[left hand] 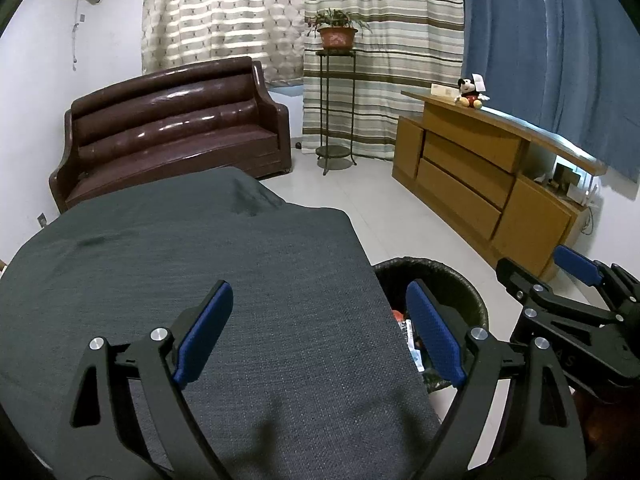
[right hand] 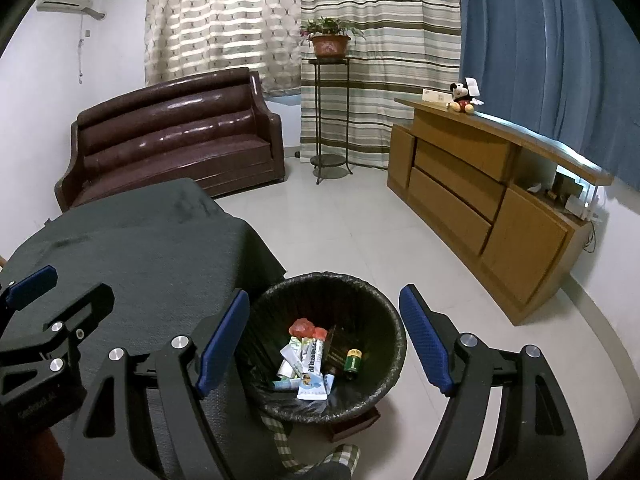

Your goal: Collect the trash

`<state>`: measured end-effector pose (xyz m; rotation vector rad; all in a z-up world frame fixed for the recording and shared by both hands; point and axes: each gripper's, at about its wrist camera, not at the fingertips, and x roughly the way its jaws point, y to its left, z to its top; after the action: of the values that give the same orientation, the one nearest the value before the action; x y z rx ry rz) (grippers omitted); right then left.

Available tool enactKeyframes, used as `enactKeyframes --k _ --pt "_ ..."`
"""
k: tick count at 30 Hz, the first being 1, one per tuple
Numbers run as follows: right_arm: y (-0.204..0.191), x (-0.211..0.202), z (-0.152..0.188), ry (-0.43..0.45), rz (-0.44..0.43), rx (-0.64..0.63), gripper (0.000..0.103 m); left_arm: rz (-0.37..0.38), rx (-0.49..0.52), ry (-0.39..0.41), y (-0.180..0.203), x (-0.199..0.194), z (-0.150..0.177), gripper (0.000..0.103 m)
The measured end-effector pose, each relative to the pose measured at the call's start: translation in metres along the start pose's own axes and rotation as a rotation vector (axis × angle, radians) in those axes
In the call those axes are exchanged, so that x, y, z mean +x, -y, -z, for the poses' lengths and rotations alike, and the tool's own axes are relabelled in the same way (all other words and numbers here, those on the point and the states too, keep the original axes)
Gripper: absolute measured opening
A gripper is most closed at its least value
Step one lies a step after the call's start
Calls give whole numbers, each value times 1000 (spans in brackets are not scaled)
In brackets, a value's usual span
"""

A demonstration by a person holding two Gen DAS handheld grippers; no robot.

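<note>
A black-lined trash bin point(right hand: 384, 308) stands on the floor beside the table; it holds several wrappers, tubes point(right hand: 310, 360) and a small green bottle point(right hand: 353, 361). My right gripper point(right hand: 326, 344) is open and empty, hovering above the bin. My left gripper point(left hand: 320, 332) is open and empty above the table covered in dark grey cloth point(left hand: 180, 248), at its right edge. The bin's rim point(left hand: 460, 280) shows in the left wrist view, partly hidden by the table and finger. Each gripper shows in the other's view: the right one point(left hand: 576, 280), the left one point(right hand: 44, 296).
A brown leather sofa point(left hand: 172, 128) stands behind the table. A plant on a tall metal stand point(left hand: 336, 36) is by the striped curtains. A wooden cabinet point(right hand: 480, 204) with a plush toy point(right hand: 462, 98) lines the right wall. White tiled floor point(right hand: 340, 232) lies between.
</note>
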<state>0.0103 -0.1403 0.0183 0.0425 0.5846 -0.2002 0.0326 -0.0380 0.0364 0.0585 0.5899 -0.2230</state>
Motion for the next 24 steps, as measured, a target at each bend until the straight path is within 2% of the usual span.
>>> enactKeyframes --k 24 --pt "0 0 1 -1 0 1 75 3 -3 -1 0 0 2 86"
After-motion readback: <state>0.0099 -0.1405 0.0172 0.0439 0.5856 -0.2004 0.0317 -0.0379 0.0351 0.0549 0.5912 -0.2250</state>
